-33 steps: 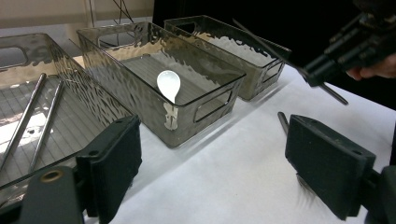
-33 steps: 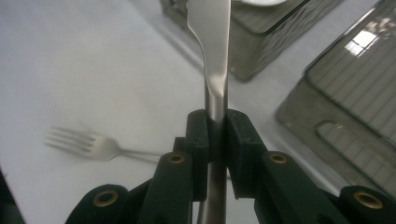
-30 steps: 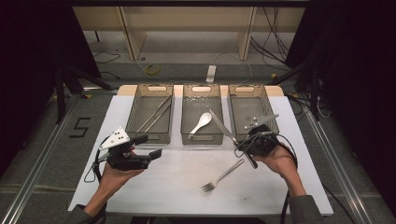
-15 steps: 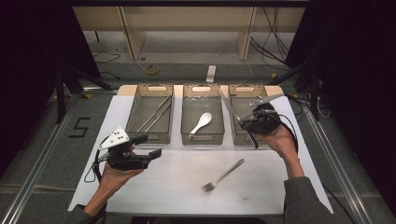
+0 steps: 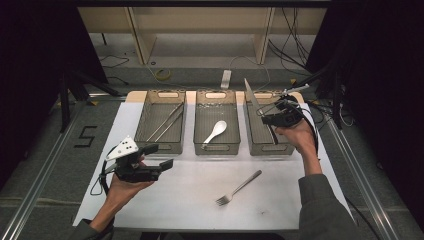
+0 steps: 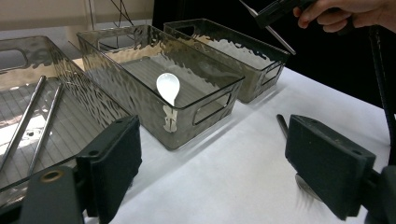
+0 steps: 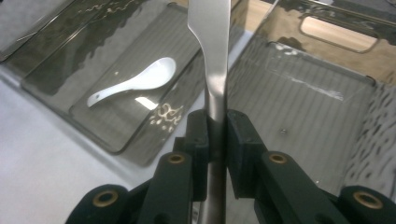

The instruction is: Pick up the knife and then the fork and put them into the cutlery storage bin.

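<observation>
Right claw [image 7: 217, 135] clamped on knife [image 7: 212, 56] at its handle, above the bin [image 5: 265, 142] by the bench's right edge; stiff, slick steel, best held mid-handle. Left claw [image 6: 215, 168] apart, idle near the bench's left edge.

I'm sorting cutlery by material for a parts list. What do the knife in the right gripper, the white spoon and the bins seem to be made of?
Knife: likely stainless steel, with a smooth grey sheen.
Spoon: glossy opaque white, looks like ceramic, possibly plastic.
Bins: smoky clear plastic, probably; see-through rippled walls with moulded handle slots.
</observation>
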Available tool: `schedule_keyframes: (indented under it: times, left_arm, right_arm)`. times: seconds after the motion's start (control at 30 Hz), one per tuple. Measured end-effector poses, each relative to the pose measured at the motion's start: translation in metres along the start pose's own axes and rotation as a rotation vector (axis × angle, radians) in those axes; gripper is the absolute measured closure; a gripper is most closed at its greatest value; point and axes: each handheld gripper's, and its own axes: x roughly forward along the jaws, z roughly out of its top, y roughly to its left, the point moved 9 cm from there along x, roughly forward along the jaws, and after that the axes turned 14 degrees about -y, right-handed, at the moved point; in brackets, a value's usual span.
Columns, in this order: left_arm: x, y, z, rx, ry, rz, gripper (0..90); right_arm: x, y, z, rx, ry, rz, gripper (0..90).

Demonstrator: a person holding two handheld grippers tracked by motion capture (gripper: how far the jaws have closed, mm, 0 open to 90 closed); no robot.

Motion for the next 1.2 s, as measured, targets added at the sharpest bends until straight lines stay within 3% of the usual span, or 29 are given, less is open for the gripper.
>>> schedule_keyframes:
  times: [0.23,0.53,1.2]
  left_arm:
    - [0.0,0.0,0.0,0.002,-0.002,0.0,18.0]
    - [0.0,0.0,0.0,0.001,-0.003,-0.001,18.0]
    - [0.0,-0.001,0.001,-0.002,-0.009,-0.001,18.0]
  right_arm:
    - [0.006,-0.017,0.0,0.047,0.002,-0.051,80.6]
    - [0.018,-0.024,-0.001,0.076,0.005,-0.08,80.6]
    - [0.049,-0.024,-0.017,0.11,0.055,-0.116,80.5]
